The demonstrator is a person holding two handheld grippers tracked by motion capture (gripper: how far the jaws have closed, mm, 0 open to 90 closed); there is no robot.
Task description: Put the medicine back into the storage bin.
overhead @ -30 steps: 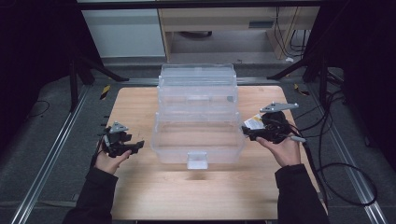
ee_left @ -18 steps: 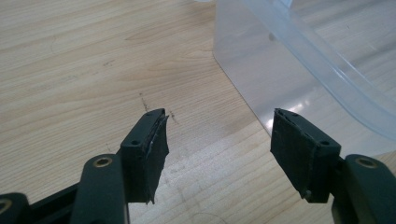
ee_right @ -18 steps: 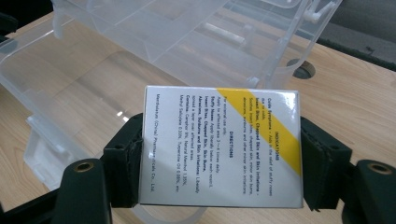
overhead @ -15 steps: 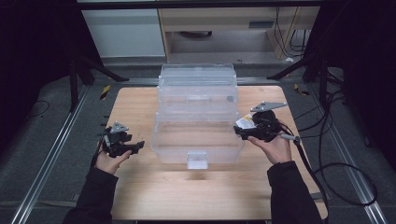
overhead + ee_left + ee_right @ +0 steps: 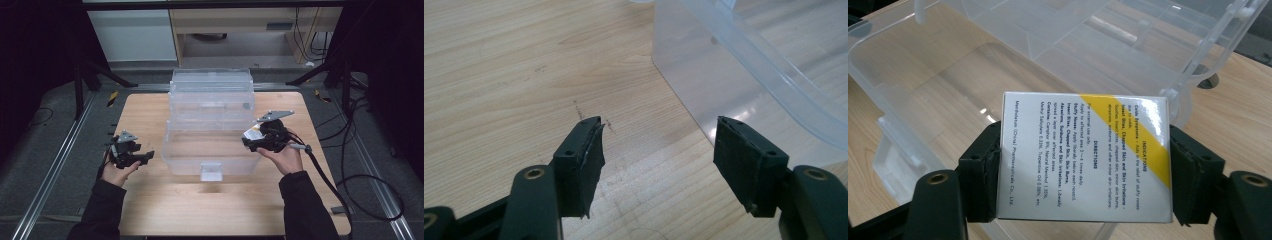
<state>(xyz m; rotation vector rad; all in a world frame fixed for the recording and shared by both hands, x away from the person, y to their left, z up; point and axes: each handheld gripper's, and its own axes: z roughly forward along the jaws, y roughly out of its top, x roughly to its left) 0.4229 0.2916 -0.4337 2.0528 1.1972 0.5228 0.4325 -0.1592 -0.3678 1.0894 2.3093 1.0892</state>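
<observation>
Two grippers over a wooden table (image 5: 150,205). Left gripper (image 5: 141,159) sits just off the left wall of the clear plastic bin (image 5: 210,150), jaws wide apart with nothing between them, bare tabletop under them in the left gripper view. Bin stands mid-table, lid tilted up behind. Right gripper (image 5: 248,141) clamps a small white box (image 5: 1083,157) with a yellow stripe and printed text, held above the bin's right edge.

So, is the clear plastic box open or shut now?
Open. The clear plastic box has its lid swung up at the back, and the right gripper view looks down into its bare bottom tub.
</observation>
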